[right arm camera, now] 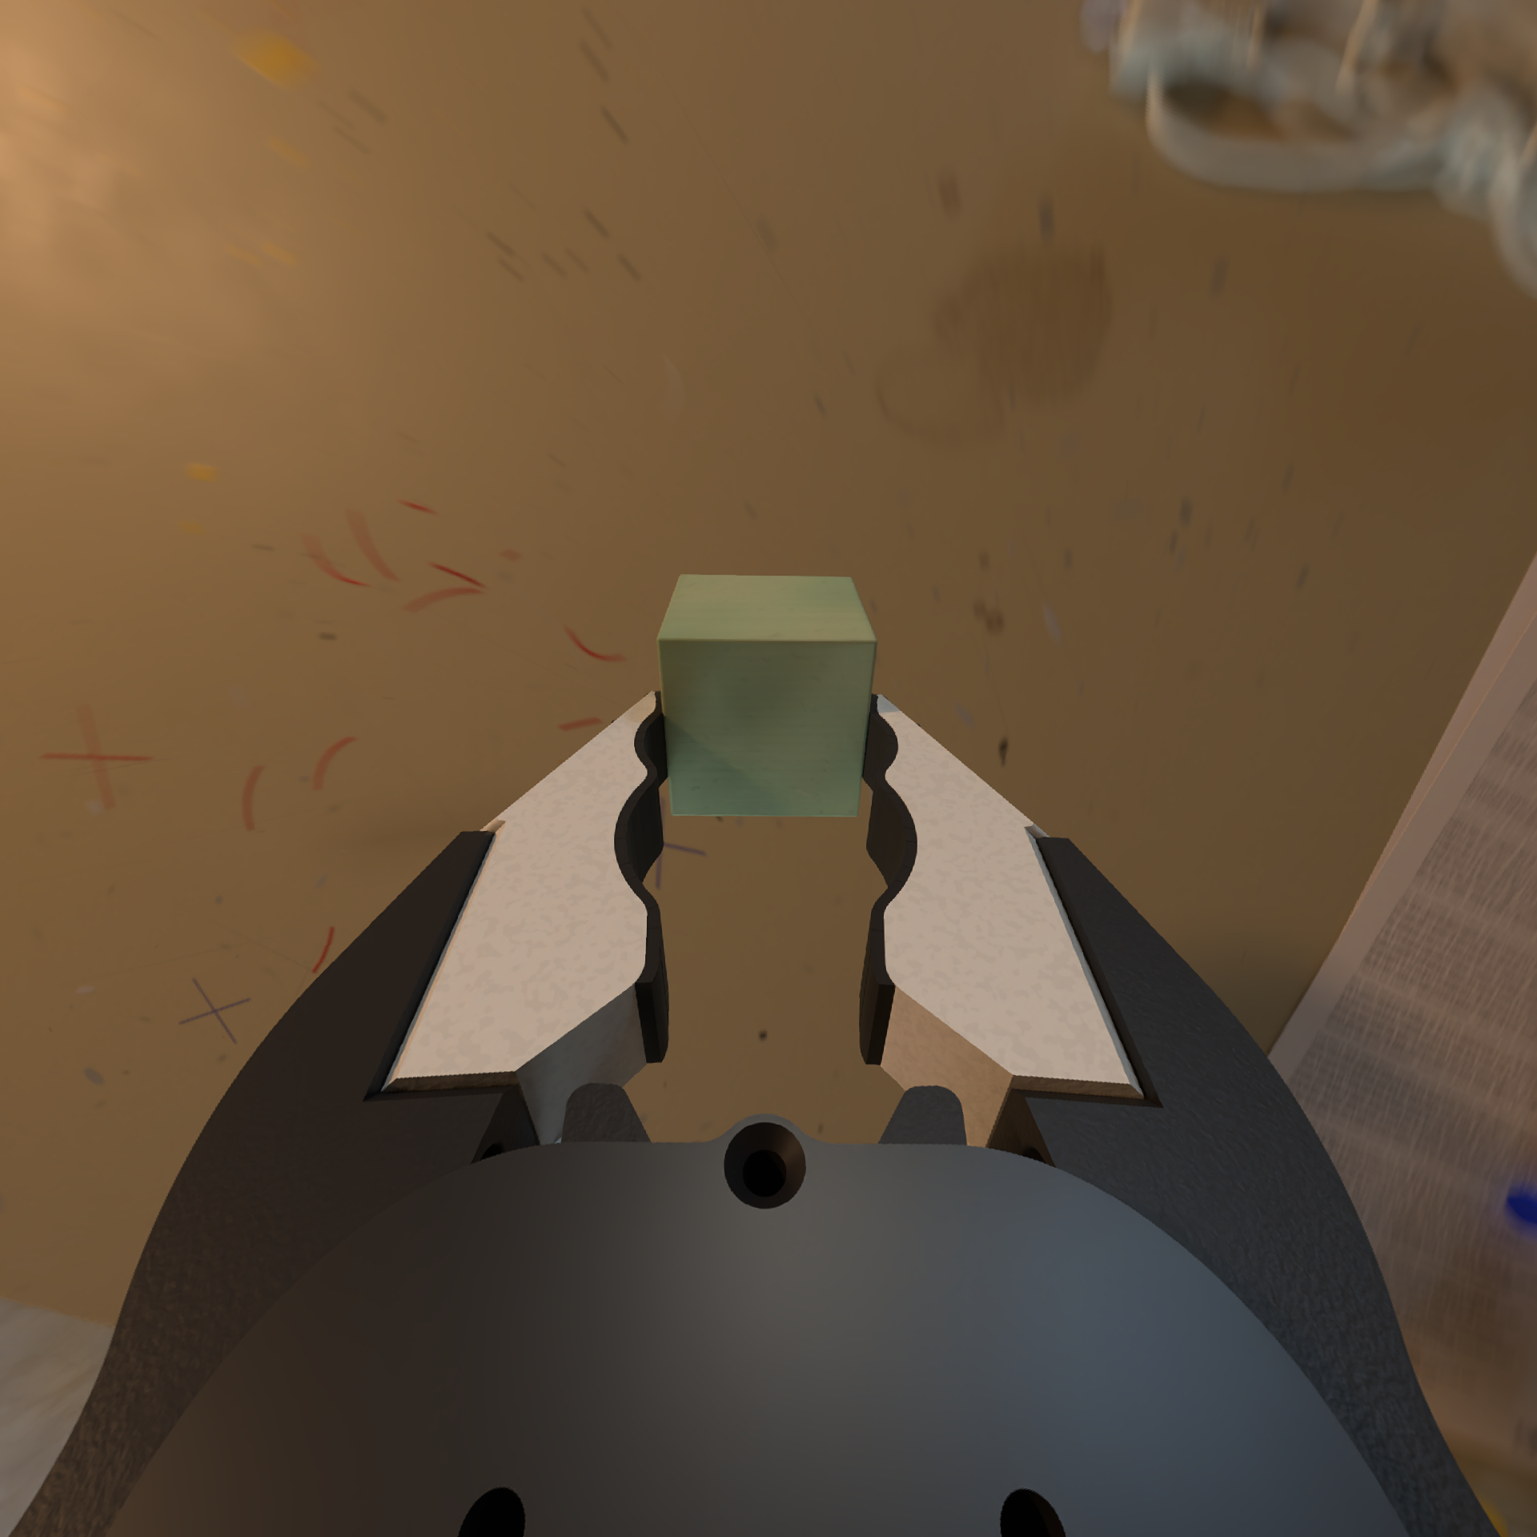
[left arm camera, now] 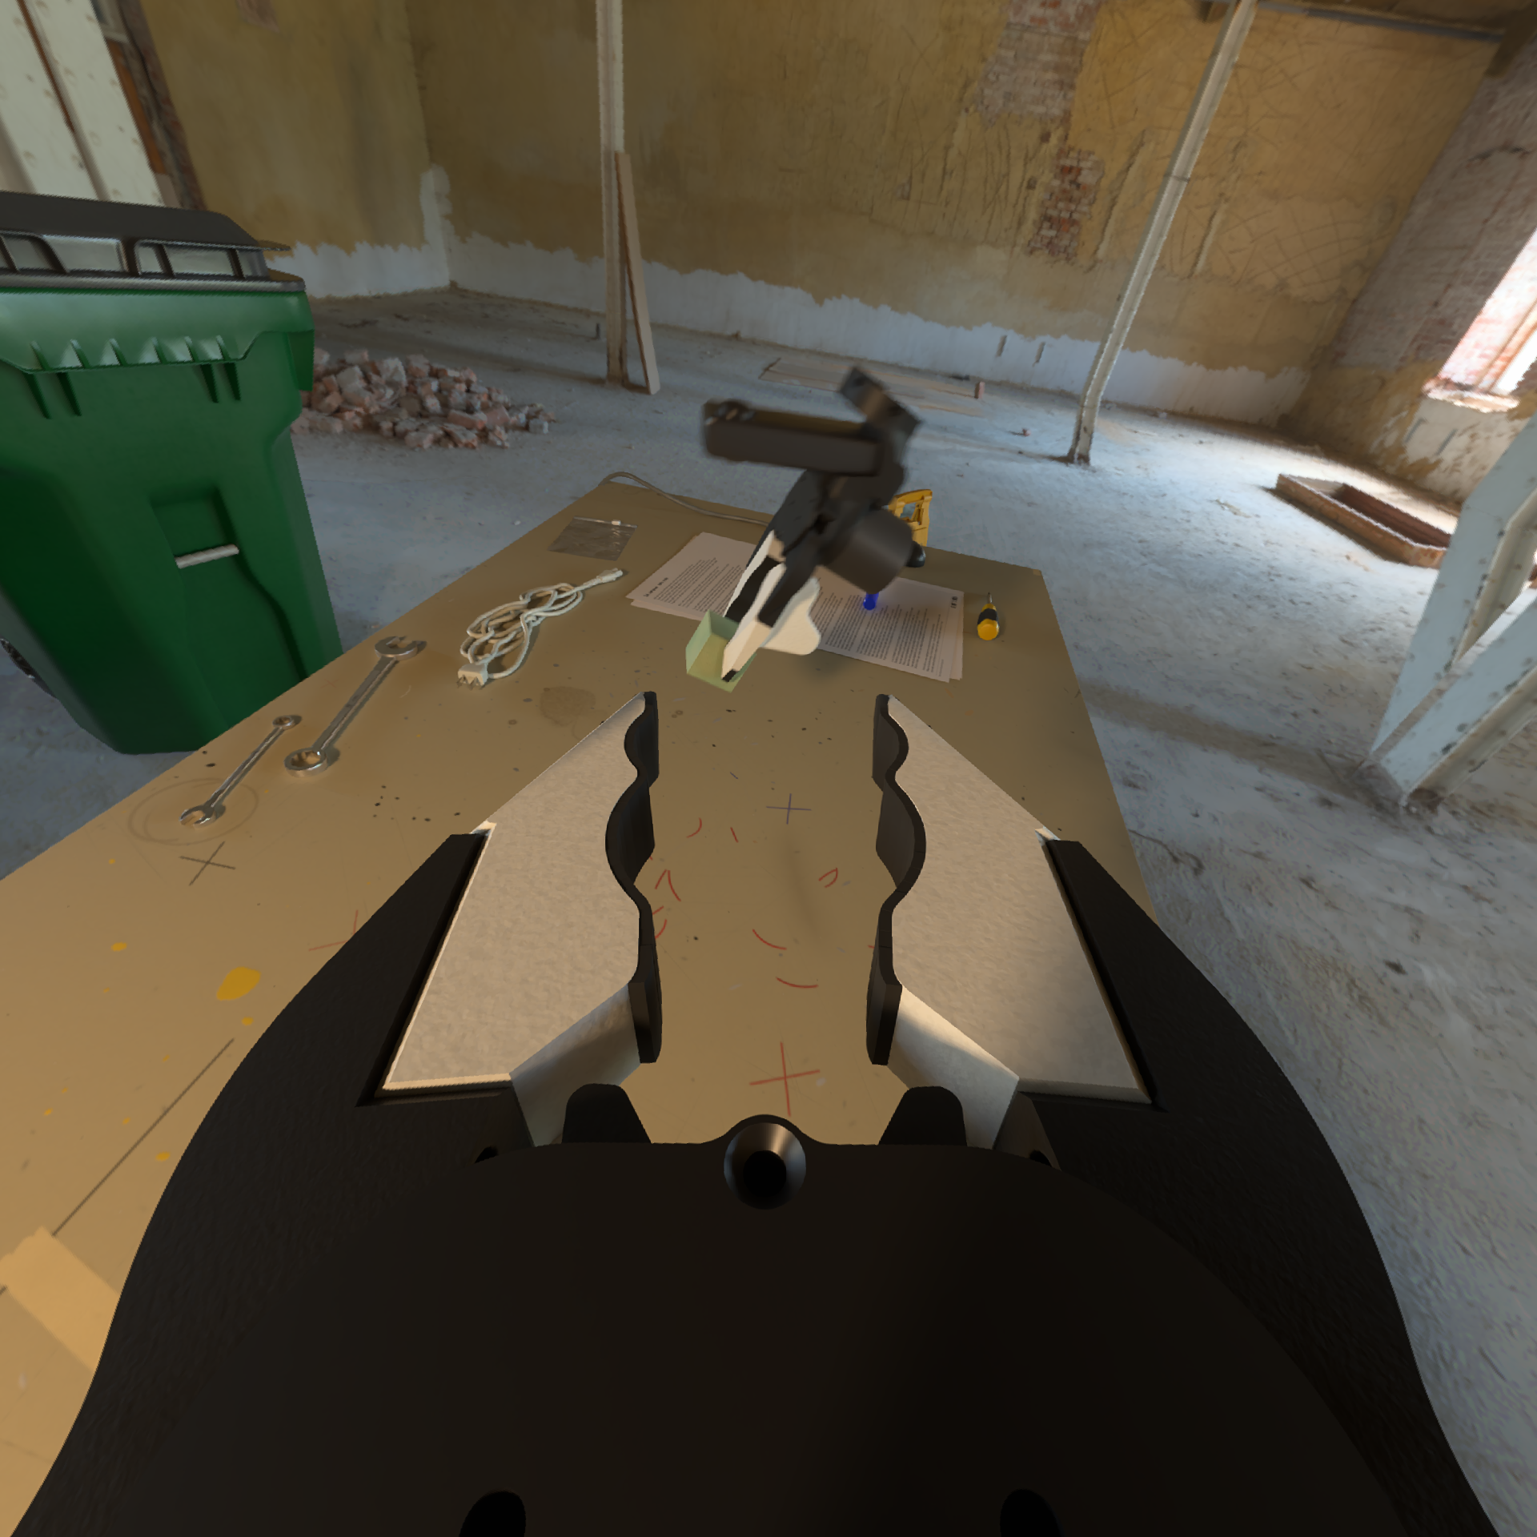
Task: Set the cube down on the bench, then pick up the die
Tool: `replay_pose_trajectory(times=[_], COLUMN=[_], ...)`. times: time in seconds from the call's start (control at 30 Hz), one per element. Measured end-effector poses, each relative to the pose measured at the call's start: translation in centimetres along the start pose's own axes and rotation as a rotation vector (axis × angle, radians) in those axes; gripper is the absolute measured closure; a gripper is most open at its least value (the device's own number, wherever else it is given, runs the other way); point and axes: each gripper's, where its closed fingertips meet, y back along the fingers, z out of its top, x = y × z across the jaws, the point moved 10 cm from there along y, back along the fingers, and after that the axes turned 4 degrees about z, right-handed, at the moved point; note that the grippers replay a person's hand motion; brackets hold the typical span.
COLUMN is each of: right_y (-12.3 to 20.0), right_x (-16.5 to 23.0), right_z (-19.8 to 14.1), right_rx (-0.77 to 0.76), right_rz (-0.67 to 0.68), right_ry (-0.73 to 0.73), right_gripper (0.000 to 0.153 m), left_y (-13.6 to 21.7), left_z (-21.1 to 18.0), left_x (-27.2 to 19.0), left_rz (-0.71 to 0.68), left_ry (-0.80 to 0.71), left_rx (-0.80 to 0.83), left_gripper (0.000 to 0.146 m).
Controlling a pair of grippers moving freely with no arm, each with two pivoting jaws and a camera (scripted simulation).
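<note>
My right gripper (right arm camera: 765, 707) is shut on a pale green cube (right arm camera: 763, 715), held at the fingertips a little above the tan bench (right arm camera: 499, 333). In the left wrist view the right gripper (left arm camera: 736, 665) hangs tilted over the middle of the bench with the cube (left arm camera: 707, 653) at its tips. My left gripper (left arm camera: 763, 707) is open and empty over the near half of the bench (left arm camera: 333, 873). A small blue object (left arm camera: 869, 600) lies on the papers behind the right gripper; I cannot tell if it is the die. A blue spot (right arm camera: 1524, 1202) also shows in the right wrist view.
Two wrenches (left arm camera: 349, 715) and a coiled white cable (left arm camera: 520, 632) lie at the left. Printed papers (left arm camera: 898, 636), a yellow-handled screwdriver (left arm camera: 988, 620) and a yellow tool (left arm camera: 911, 507) lie farther back. A green bin (left arm camera: 150, 499) stands left of the bench.
</note>
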Motion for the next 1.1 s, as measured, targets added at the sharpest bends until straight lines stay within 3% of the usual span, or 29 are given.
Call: replay_pose_trajectory(times=[0.1,0.2,0.33,0.63,0.73,0.83,1.1], right_y=[-4.3,-7.2,-9.2,-10.4,-8.4,-4.7,4.0], right_x=[-2.9,-4.7,-5.7,-6.1,-5.2,-3.6,1.0], right_z=[0.3,0.5,0.5,0.1,0.8,1.7,2.0], right_rx=[0.240,0.349,0.398,0.405,0.312,0.124,-0.363], right_rz=[-0.054,-0.082,-0.098,-0.156,-0.191,-0.219,-0.075], right_ry=[-0.143,-0.251,-0.322,-0.329,-0.266,-0.190,0.012], right_gripper=[0.106,0.106,0.106,0.103,0.094,0.093,0.094], left_y=[1.4,3.5,6.0,8.1,8.2,8.7,10.7], left_z=[0.2,0.5,0.6,0.9,0.8,0.8,-0.3], left_x=[0.1,0.2,0.8,1.2,1.6,2.2,4.0], left_rz=[0.007,0.066,0.155,0.161,0.195,0.217,0.325], left_ry=[0.009,-0.017,-0.001,0.023,0.025,0.033,0.013], left_rx=[0.011,0.005,-0.016,-0.057,-0.042,-0.064,0.132], left_gripper=[0.097,0.103,0.105,0.107,0.105,0.103,0.104])
